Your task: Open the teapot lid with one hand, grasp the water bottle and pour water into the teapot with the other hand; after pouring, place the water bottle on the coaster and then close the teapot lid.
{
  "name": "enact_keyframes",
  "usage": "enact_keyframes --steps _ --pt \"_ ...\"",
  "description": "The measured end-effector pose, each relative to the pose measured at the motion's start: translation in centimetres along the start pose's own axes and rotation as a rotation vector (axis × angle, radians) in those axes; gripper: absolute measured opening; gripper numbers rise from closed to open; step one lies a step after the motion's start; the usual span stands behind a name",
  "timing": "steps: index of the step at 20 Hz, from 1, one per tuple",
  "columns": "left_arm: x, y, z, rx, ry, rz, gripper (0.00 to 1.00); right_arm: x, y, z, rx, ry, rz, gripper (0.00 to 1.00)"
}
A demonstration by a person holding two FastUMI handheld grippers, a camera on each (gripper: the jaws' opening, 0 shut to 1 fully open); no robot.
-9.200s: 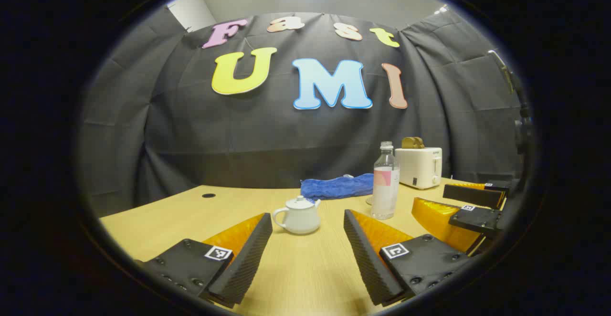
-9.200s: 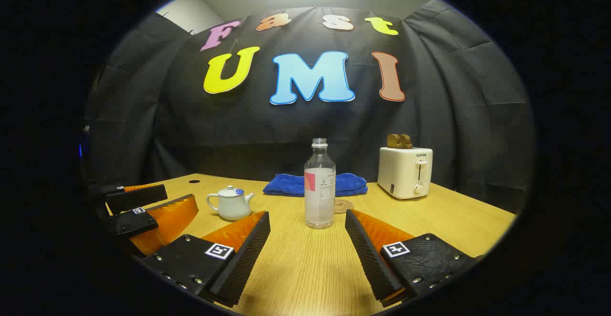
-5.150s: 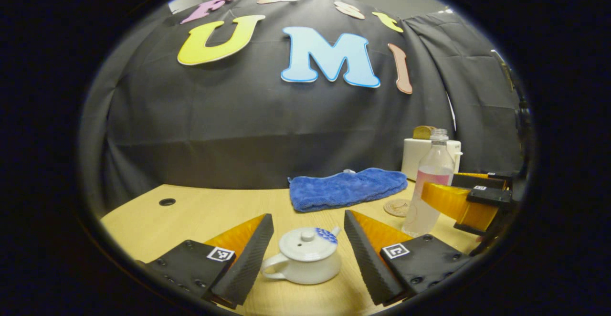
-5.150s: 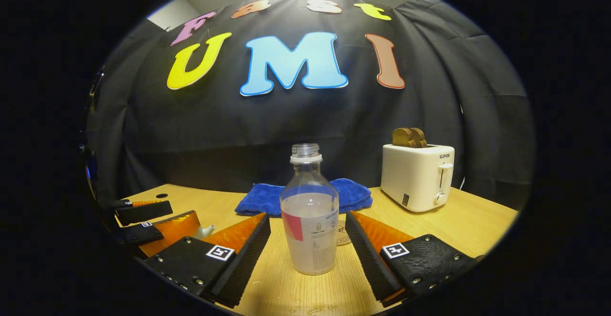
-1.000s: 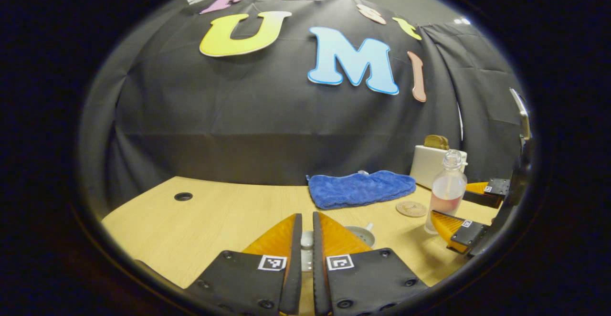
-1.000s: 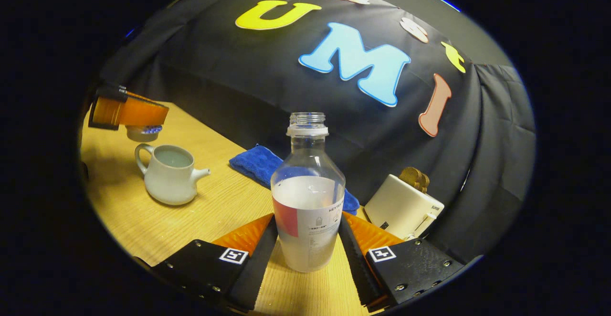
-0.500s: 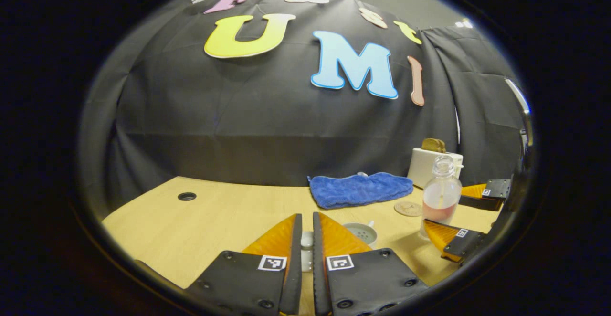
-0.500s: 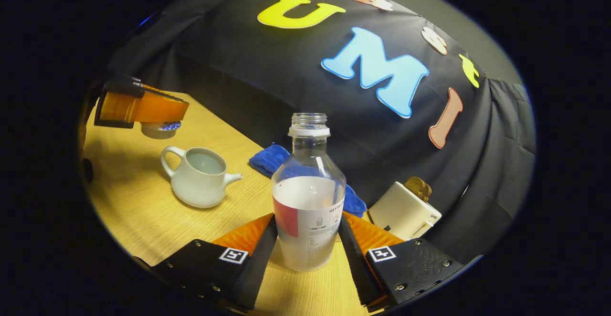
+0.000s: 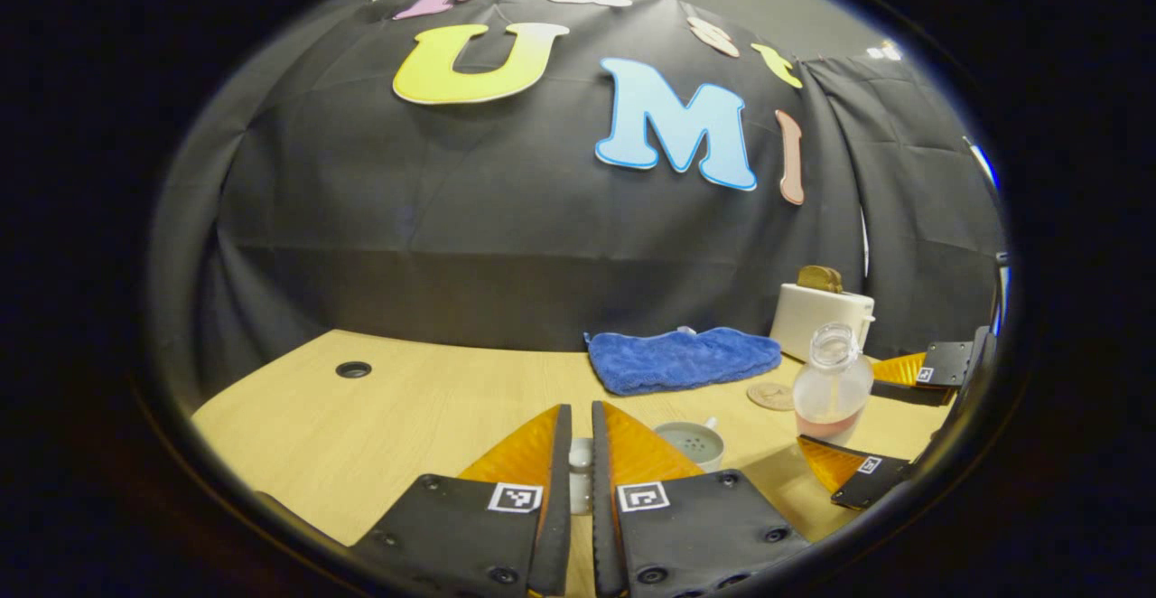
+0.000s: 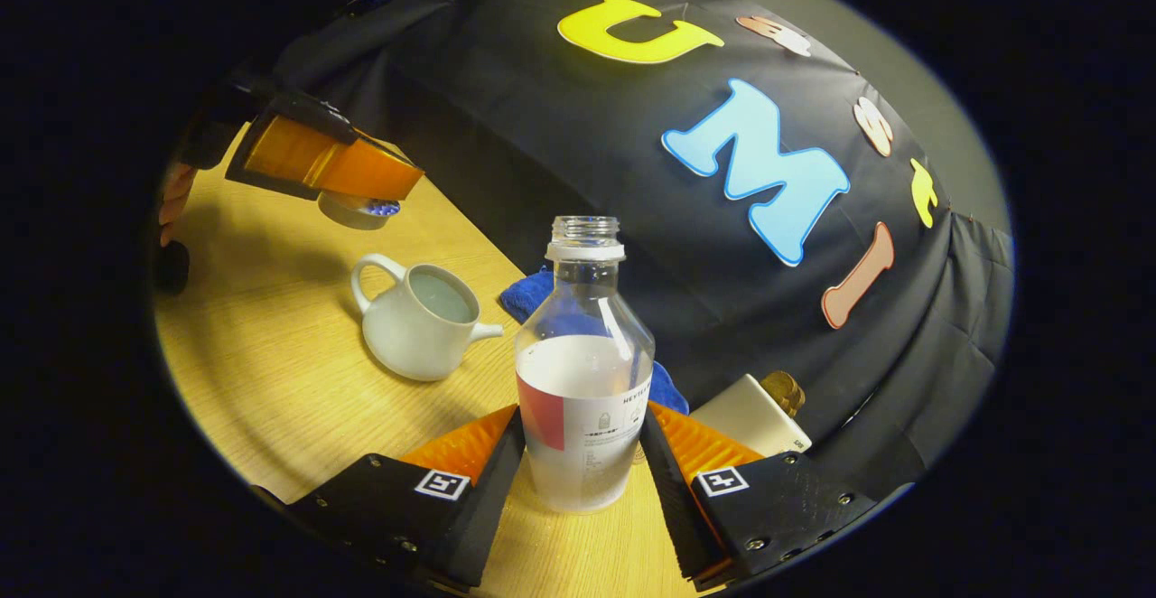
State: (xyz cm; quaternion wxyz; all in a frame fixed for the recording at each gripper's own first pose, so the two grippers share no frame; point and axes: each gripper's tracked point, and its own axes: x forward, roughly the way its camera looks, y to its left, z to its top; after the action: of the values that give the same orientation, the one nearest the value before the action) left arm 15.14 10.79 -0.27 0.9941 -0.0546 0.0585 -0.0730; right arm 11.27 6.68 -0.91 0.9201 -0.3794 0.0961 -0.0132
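Clear plastic water bottle (image 10: 584,372), uncapped, half full: your right gripper (image 10: 578,471) jaws clamp its lower body above the table (image 10: 271,399). Thin walls; squeeze lightly. Left gripper (image 9: 578,490) pinches the white lid (image 10: 354,210) over the white ceramic teapot (image 10: 417,320).

The bottle (image 10: 584,372) tips further in the right gripper (image 10: 582,458), mouth leaning toward the teapot (image 10: 417,320). In the left gripper view, the bottle (image 9: 828,384) now leans over at 3 o'clock. The lid (image 10: 359,210) is up off the pot, pinched in the left gripper (image 10: 361,184), and climbing to 10 o'clock above it.
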Motion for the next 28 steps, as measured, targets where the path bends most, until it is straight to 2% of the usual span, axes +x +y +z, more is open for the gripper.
enact_keyframes --steps 2,4,8,12,17,24,27,28 --pt "-0.1 0.4 0.5 0.005 -0.006 -0.002 0.16 0.2 0.8 -0.1 -0.056 -0.01 0.021 0.76" --pt "-0.3 1.0 0.6 -0.018 0.001 -0.008 0.17 0.2 0.6 -0.7 -0.14 0.002 0.004 0.76" --pt "-0.1 1.7 -0.1 -0.016 0.015 -0.001 0.17 1.0 -0.5 -2.1 -0.199 0.03 -0.045 0.76" --pt "0.5 2.4 -1.7 -0.024 0.053 0.004 0.17 2.6 -2.0 -3.3 -0.203 0.042 -0.073 0.76" --pt "0.0 4.3 -1.2 -0.043 0.041 0.042 0.17 3.4 -2.9 -2.4 -0.332 0.008 -0.12 0.76" --pt "-1.7 7.8 -1.4 -0.076 0.051 0.064 0.17 4.2 -2.9 0.0 -0.575 -0.03 -0.189 0.76" --pt "-1.7 8.8 -1.0 -0.089 0.048 0.071 0.17 4.5 -3.3 0.4 -0.76 0.014 -0.226 0.76" --pt "-1.9 8.9 -0.9 -0.099 0.043 0.072 0.17 4.5 -3.2 0.8 -0.759 -0.003 -0.234 0.77"
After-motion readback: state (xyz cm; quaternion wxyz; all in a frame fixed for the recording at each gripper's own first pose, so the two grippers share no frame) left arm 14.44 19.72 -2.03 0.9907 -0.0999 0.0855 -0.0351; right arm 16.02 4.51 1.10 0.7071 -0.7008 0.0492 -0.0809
